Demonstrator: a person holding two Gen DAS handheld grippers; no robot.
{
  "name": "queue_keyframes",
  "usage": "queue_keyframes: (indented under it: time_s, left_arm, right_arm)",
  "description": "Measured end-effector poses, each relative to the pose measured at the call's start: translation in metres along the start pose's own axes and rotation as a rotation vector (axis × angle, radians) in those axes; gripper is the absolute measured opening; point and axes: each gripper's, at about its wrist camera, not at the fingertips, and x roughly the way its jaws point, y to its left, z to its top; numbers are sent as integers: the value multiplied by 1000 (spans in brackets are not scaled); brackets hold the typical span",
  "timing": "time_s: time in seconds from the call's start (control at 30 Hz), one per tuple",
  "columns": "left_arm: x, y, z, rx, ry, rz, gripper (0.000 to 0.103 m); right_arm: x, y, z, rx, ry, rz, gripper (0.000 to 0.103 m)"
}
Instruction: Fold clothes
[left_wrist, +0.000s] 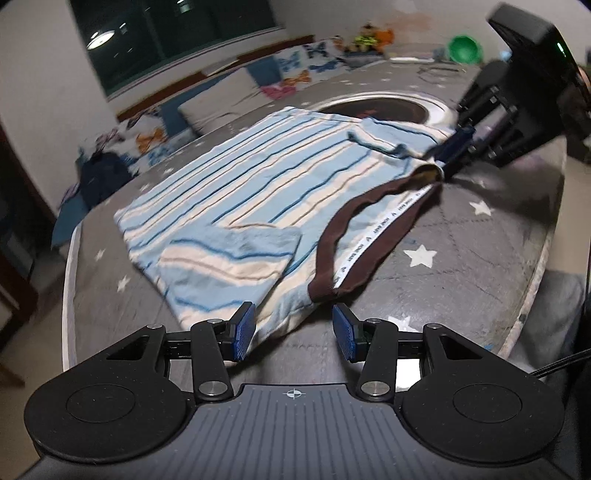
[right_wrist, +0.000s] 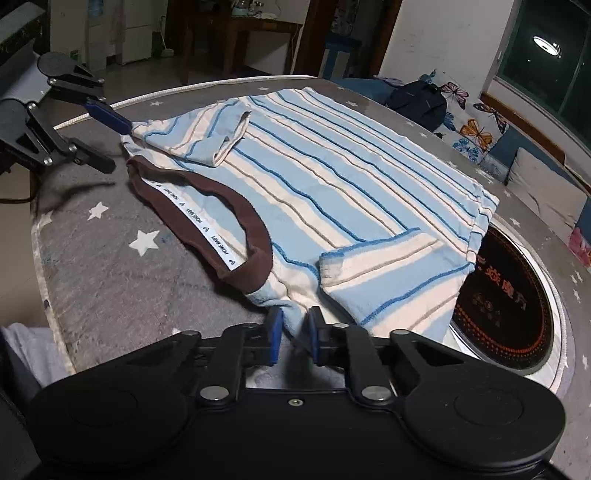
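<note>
A striped shirt (left_wrist: 266, 192) in pale blue, cream and thin dark-blue lines lies spread on a round surface (left_wrist: 461, 236) covered with a grey cloth printed with white stars. Its brown collar (left_wrist: 332, 236), lined with a white printed tape, faces the near edge, and both short sleeves are turned in over the body.

The left gripper (left_wrist: 293, 328) stands at one shoulder corner of the shirt with its jaws apart. The cloth's corner lies between the blue pads (left_wrist: 245, 328) and touches the pad on the left of that view, while the other pad stands clear of it, so nothing is clamped. In the right wrist view the same gripper (right_wrist: 110, 136) shows at the far-left shoulder, one blue finger lying along the fabric edge.

The right gripper (right_wrist: 295, 338) sits at the opposite shoulder, beside the collar's end. Its jaws are drawn close together and a bunched fold of pale blue fabric is pinched between the pads (right_wrist: 275, 338).

Under the far hem of the shirt, a round dark cooktop (right_wrist: 506, 306) with orange markings is set into the surface inside a metal ring. Butterfly-print cushions (left_wrist: 295, 74) line a bench below a dark window (left_wrist: 166, 37).
</note>
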Motion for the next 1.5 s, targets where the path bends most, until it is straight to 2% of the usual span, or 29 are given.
queue_keyframes:
  time_s: [0.13, 0.2, 0.27, 0.33, 0.5, 0.63, 0.7, 0.77, 0.9, 0.97, 1.03, 1.07, 1.1, 1.2, 1.3, 1.5]
  left_arm:
    - [11, -5, 3, 67, -1, -43, 45]
    - [15, -6, 4, 85, -3, -59, 26]
    - [19, -7, 5, 93, -6, -69, 21]
    - [17, -5, 6, 78, -23, -62, 18]
    - [12, 17, 18, -54, -87, -33, 16]
    - [24, 35, 31, -151, -95, 1, 15]
    - [33, 42, 36, -187, -90, 4, 15]
    - [40, 47, 39, -209, -87, 4, 15]
    - [48, 58, 45, -261, -83, -16, 15]
    - [48, 59, 43, -265, -78, -21, 15]
    - [48, 57, 42, -257, -72, -21, 16]
    - [47, 54, 40, -244, -74, -16, 17]
    - [45, 51, 39, -231, -75, -12, 20]
    - [40, 43, 34, -195, -83, 3, 22]
    - [28, 30, 24, -136, -94, 28, 33]
    - [13, 18, 6, -59, -88, 61, 38]
  right_arm:
    - [-1, -1, 1, 1, 2, 2, 12]
    - [0, -2, 2, -1, 1, 2, 11]
    - [0, -2, 3, -6, 0, 0, 10]
    - [-1, -4, 6, -11, -5, -2, 9]
    - [0, -12, 13, -18, -12, -16, 9]
    - [3, -16, 16, -25, -9, -3, 11]
    - [1, -15, 14, -40, -14, -3, 30]
    - [-2, -13, 11, -69, -16, -11, 38]
    - [-2, -12, 3, -122, -7, -47, 41]
    - [2, -13, -3, -157, 1, -87, 41]
    - [5, -16, -4, -149, -6, -89, 41]
    - [6, -17, -4, -144, -11, -89, 35]
    - [7, -18, -3, -142, -8, -91, 24]
    - [12, -23, -1, -113, -6, -89, 16]
    - [14, -26, 1, -96, -4, -83, 14]
    - [14, -27, 0, -97, -12, -91, 14]
